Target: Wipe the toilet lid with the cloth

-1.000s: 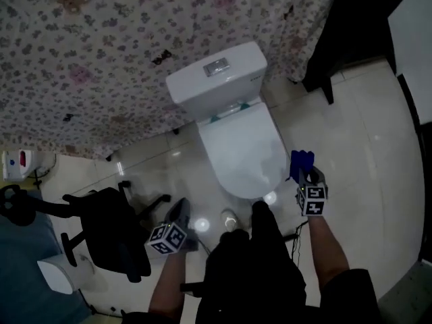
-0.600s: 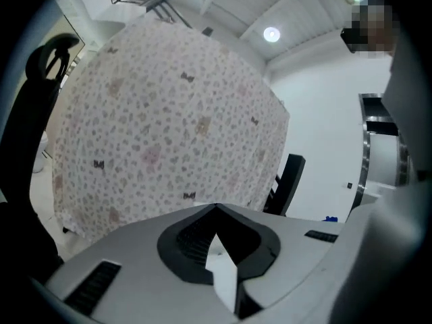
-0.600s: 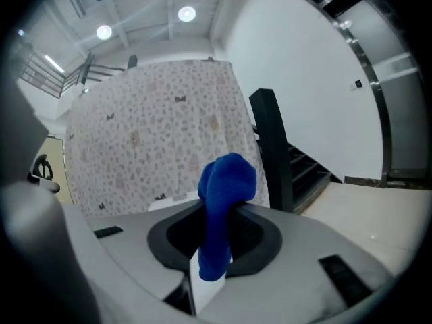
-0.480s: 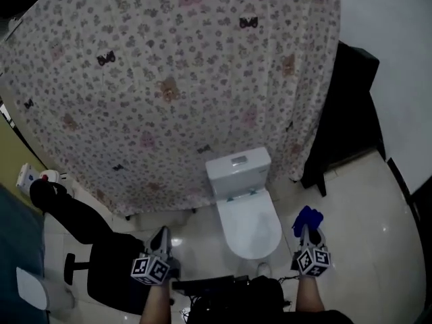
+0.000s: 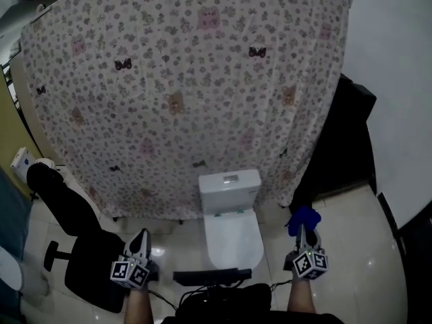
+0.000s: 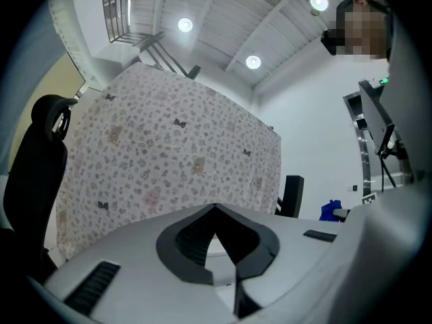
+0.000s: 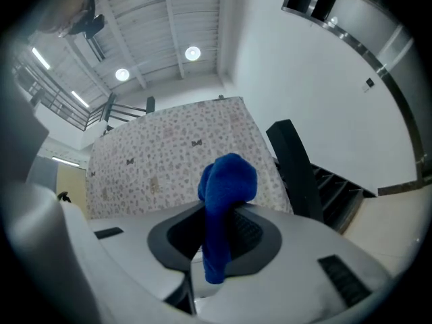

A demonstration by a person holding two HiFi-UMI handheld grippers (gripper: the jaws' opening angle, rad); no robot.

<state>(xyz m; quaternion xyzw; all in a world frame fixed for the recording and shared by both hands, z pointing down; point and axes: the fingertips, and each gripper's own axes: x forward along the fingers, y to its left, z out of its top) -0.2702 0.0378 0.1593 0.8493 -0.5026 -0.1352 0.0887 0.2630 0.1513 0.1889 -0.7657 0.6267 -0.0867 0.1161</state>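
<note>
The white toilet (image 5: 233, 238) stands with its lid down in front of its tank (image 5: 229, 189), low in the middle of the head view. My right gripper (image 5: 305, 233) hangs to the toilet's right, clear of it, shut on a blue cloth (image 5: 303, 218). In the right gripper view the cloth (image 7: 226, 181) sticks up from between the jaws of that gripper (image 7: 219, 214). My left gripper (image 5: 140, 243) is off to the toilet's left, also apart from it. In the left gripper view this gripper (image 6: 216, 211) points up at the curtain, shut and holding nothing.
A floral curtain (image 5: 189, 93) hangs right behind the toilet. A black office chair (image 5: 74, 221) stands at the left, beside my left gripper. A tall black unit (image 5: 344, 140) stands at the right. A black device (image 5: 212, 275) sits in front of my body. The floor (image 5: 351, 235) is glossy tile.
The head view has lifted and pulled back, so the toilet looks smaller and farther. Both grippers have drawn back to the frame's bottom. The cloth stays held.
</note>
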